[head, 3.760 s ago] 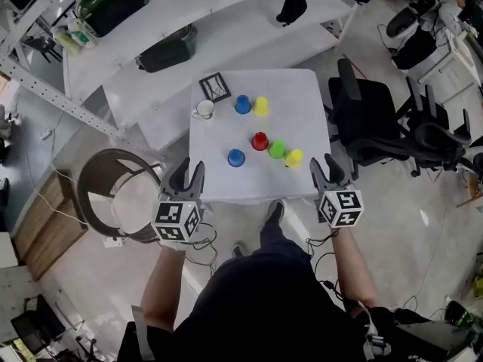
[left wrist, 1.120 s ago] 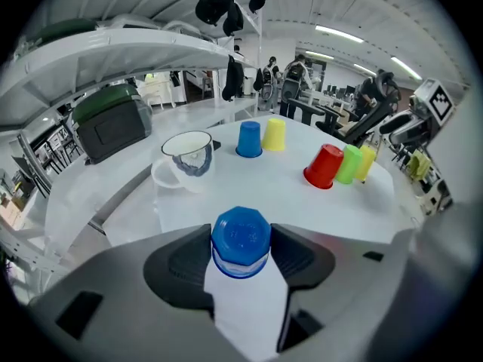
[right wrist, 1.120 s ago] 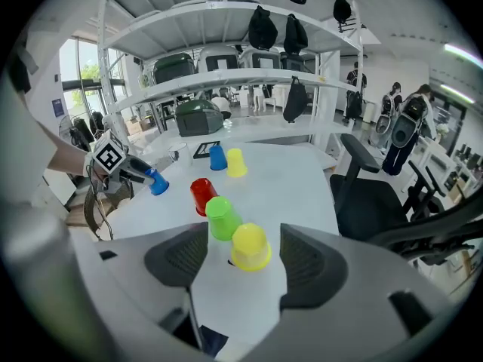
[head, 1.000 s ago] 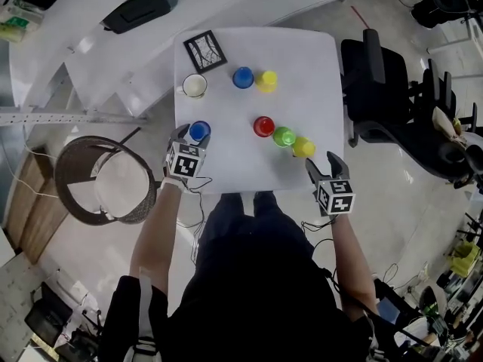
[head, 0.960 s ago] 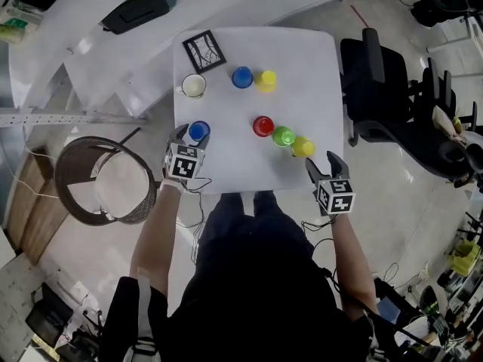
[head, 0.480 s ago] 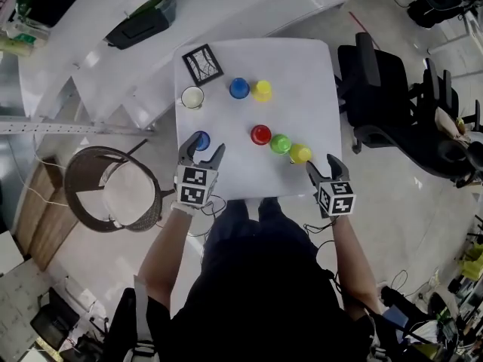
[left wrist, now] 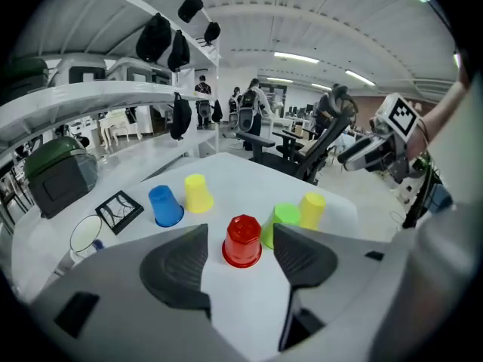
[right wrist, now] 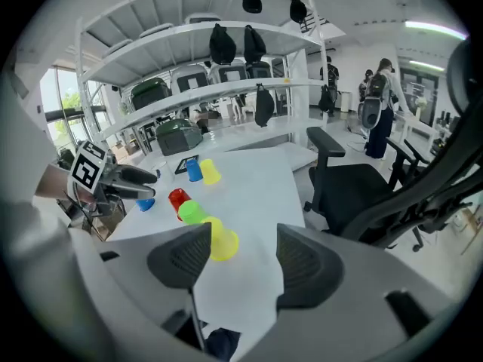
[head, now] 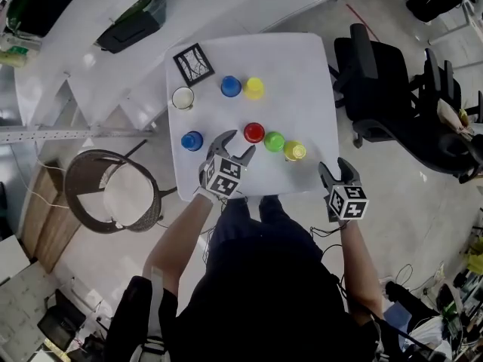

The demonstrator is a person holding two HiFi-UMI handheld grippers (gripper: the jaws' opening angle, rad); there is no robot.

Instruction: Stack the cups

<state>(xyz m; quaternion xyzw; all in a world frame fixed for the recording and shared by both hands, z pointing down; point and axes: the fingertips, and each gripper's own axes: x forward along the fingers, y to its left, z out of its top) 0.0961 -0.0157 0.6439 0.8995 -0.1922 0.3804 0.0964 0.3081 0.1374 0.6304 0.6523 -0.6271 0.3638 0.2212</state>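
Several upturned cups stand on the white table (head: 302,74). A red cup (head: 254,133), a green cup (head: 274,142) and a yellow cup (head: 294,151) form a row near the front. A blue cup (head: 231,86) and another yellow cup (head: 254,88) stand further back. A lone blue cup (head: 192,140) is by the left edge. My left gripper (head: 234,146) is open and empty, just short of the red cup (left wrist: 243,240), which shows between its jaws. My right gripper (head: 336,167) hovers open off the front right corner. Its jaws have just been closing a little, with nothing between them.
A white mug (head: 183,97) and a black-framed square (head: 193,63) sit at the table's back left. A black office chair (head: 370,89) stands to the right and a round wicker basket (head: 106,194) to the left. Shelving runs behind the table.
My left gripper has drawn back from the lone blue cup, left it standing by the left edge, and swung right to the red cup. The right gripper has shifted slightly.
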